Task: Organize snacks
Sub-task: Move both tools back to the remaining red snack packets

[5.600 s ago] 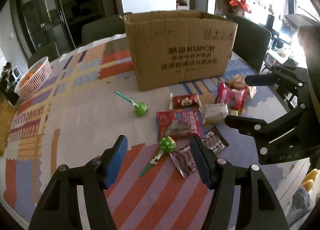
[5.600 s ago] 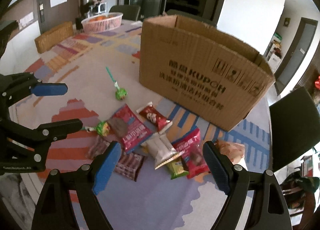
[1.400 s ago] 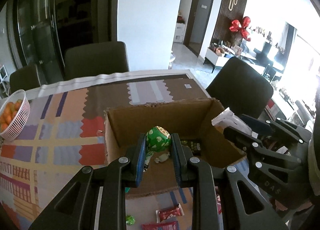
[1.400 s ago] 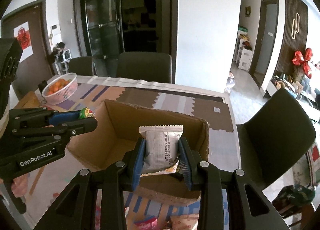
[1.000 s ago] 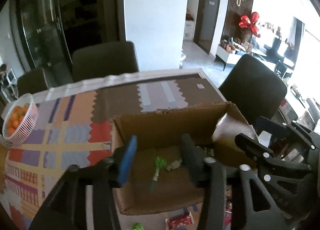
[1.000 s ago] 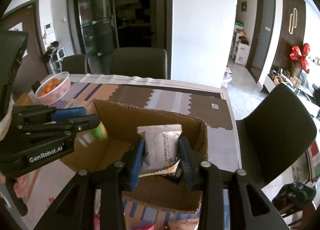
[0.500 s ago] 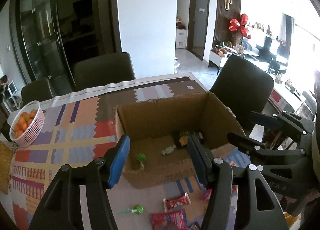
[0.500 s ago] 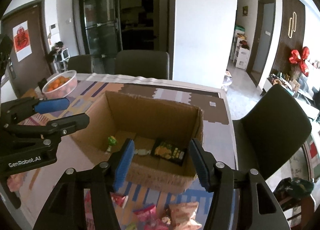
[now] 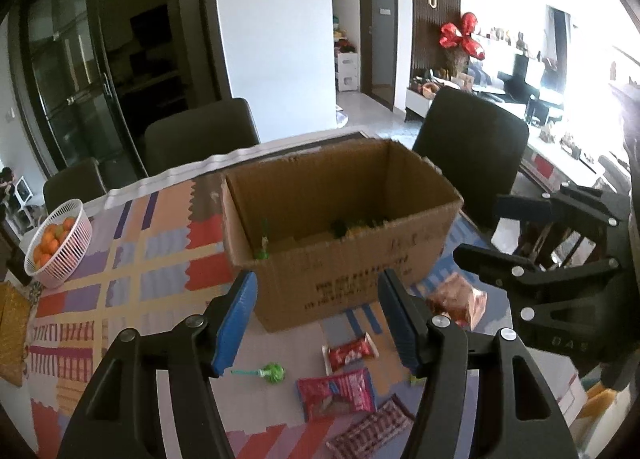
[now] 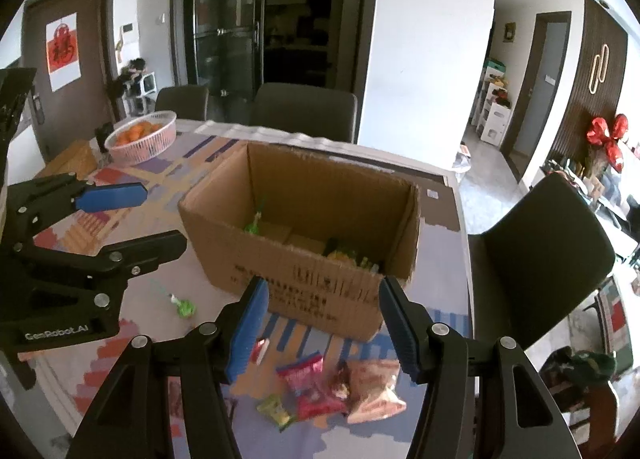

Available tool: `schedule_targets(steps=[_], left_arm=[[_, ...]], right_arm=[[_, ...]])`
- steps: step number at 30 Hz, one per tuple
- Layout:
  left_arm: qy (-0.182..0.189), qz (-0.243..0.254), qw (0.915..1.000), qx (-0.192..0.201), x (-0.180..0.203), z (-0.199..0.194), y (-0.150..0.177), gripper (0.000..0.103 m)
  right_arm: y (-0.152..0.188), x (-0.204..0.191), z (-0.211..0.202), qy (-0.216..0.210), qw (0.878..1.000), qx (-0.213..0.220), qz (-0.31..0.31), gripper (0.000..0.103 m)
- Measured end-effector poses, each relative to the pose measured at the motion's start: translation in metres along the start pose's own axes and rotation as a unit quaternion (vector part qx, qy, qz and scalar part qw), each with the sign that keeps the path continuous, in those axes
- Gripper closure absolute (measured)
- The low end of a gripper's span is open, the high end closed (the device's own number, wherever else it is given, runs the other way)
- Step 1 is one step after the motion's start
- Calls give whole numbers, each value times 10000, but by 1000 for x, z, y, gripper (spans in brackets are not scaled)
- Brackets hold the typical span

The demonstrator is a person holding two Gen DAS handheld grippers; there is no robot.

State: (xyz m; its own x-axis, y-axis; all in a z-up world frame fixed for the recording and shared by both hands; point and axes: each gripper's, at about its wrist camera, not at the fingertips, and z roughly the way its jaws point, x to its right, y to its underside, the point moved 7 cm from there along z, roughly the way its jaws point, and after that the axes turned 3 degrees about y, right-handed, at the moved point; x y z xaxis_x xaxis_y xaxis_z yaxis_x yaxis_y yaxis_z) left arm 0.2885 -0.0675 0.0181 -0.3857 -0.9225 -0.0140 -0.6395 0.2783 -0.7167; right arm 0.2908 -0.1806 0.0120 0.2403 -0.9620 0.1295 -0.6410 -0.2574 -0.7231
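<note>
An open cardboard box (image 9: 360, 283) (image 10: 304, 287) stands on the patterned table and holds a green lollipop (image 10: 253, 224) and dark snack packs (image 10: 344, 253). My left gripper (image 9: 318, 323) is open and empty in front of the box. My right gripper (image 10: 322, 325) is open and empty in front of the box's right part. On the table lie a green lollipop (image 9: 272, 373) (image 10: 183, 306), red packets (image 9: 338, 393) (image 10: 308, 383), a small red bar (image 9: 352, 353), a brown wafer pack (image 9: 370, 429) and a tan bag (image 9: 456, 299) (image 10: 372, 383).
A pink basket of oranges (image 9: 56, 243) (image 10: 142, 139) stands at the table's far left. Dark chairs (image 9: 472, 155) (image 10: 536, 259) ring the table. A woven mat (image 10: 70, 161) lies by the basket. The table's right edge is close to the tan bag.
Both grippers held snacks over the box, the left a green lollipop and the right a white packet, then opened and dropped them in. Both have since pulled back and lowered.
</note>
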Motion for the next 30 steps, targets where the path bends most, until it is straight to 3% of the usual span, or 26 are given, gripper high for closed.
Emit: schedule_targets(steps=[13,30], left_arm=[[107,586,9973,-430,17,11,45,40],[329,909,9860,-1357,28,77,93,40]], right_arm=[[48,-17,14,-58,9973,-608,-415,45],[98,-24,56,-17,9875,-1375,-775,45]])
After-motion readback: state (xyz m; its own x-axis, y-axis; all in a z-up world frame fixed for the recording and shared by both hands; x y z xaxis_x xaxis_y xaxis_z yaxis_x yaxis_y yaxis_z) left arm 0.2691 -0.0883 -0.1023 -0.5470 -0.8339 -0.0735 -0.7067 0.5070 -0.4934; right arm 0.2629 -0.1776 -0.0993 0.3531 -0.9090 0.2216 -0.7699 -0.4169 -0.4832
